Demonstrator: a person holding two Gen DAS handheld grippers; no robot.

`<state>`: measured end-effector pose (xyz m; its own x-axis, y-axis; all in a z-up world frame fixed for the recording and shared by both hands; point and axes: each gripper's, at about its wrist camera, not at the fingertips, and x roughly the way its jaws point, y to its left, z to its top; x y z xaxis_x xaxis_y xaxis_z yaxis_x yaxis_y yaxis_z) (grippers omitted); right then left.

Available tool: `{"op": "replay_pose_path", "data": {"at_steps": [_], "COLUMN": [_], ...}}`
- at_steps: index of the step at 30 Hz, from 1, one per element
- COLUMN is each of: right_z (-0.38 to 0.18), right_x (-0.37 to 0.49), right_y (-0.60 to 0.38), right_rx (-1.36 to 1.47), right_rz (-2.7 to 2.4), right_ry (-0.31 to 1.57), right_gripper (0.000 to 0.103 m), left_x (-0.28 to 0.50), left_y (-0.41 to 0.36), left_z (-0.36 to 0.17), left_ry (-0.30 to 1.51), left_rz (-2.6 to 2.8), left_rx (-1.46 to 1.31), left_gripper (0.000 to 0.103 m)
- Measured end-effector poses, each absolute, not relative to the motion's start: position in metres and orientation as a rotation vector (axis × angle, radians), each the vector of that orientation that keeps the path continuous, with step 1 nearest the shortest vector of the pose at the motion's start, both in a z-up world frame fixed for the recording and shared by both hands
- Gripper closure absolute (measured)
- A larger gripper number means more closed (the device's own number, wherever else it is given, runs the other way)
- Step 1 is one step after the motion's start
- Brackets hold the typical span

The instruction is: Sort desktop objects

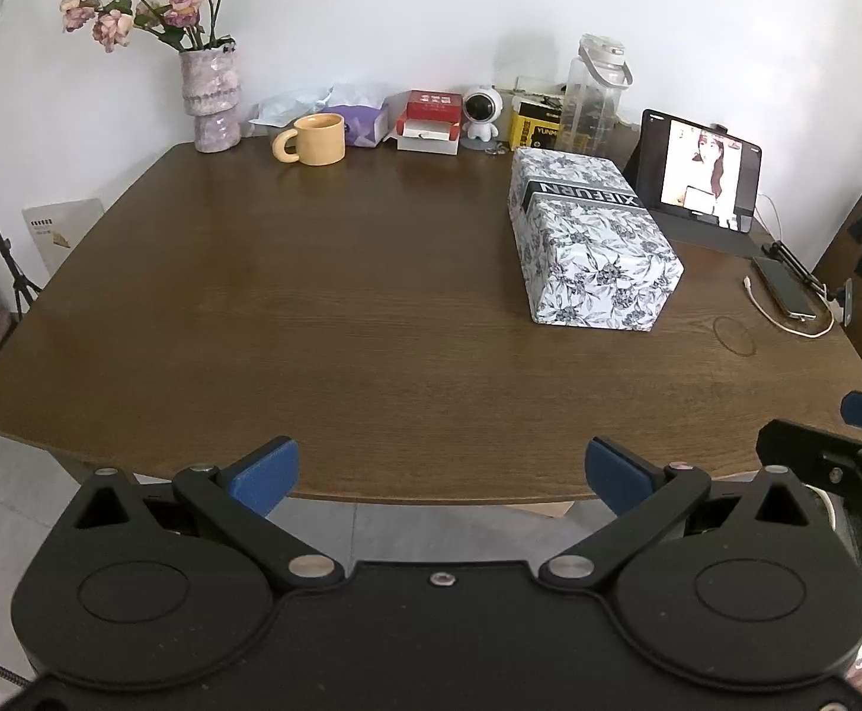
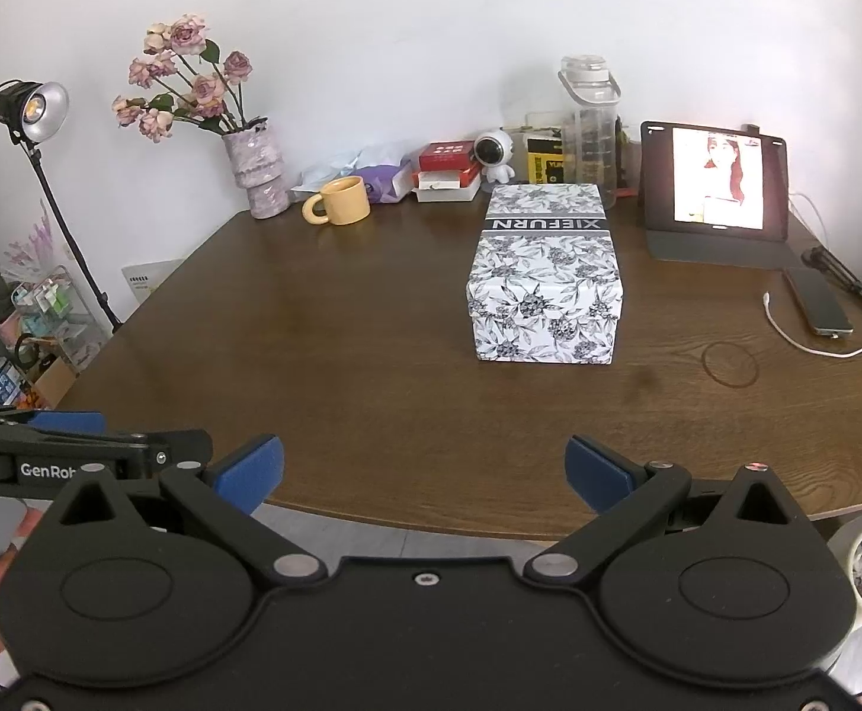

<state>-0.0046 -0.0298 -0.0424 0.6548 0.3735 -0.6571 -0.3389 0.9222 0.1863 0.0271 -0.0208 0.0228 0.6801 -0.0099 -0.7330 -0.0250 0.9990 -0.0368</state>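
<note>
A floral black-and-white box [image 1: 593,237] lies on the brown table [image 1: 312,326], right of centre; it also shows in the right wrist view [image 2: 543,284]. A yellow mug [image 1: 312,139] stands at the back, also seen in the right wrist view [image 2: 339,201]. A red and white box [image 1: 428,127], a small white robot figure [image 1: 481,112] and a clear bottle [image 1: 596,98] line the back edge. My left gripper [image 1: 439,474] is open and empty at the table's near edge. My right gripper [image 2: 425,474] is open and empty, beside the left one.
A vase of pink flowers [image 1: 214,101] stands at the back left. A tablet [image 1: 703,175] with a lit screen stands at the back right, with a phone [image 1: 783,287] on a cable in front of it. A lamp on a stand [image 2: 34,106] is left of the table.
</note>
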Motion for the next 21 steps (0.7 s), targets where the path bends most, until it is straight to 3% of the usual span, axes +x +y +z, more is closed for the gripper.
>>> {"op": "replay_pose_path", "data": {"at_steps": [21], "right_z": [-0.0434], "right_x": [0.0022], "right_y": [-0.0259], "right_rx": [0.040], "right_rz": [0.409], "right_ry": [0.758], "right_gripper": [0.001], "left_x": [0.0293], "left_y": [-0.0261], "left_z": [0.0230], "left_ry": [0.791], "left_rz": [-0.016], "left_rx": [0.001], "left_gripper": [0.000]}}
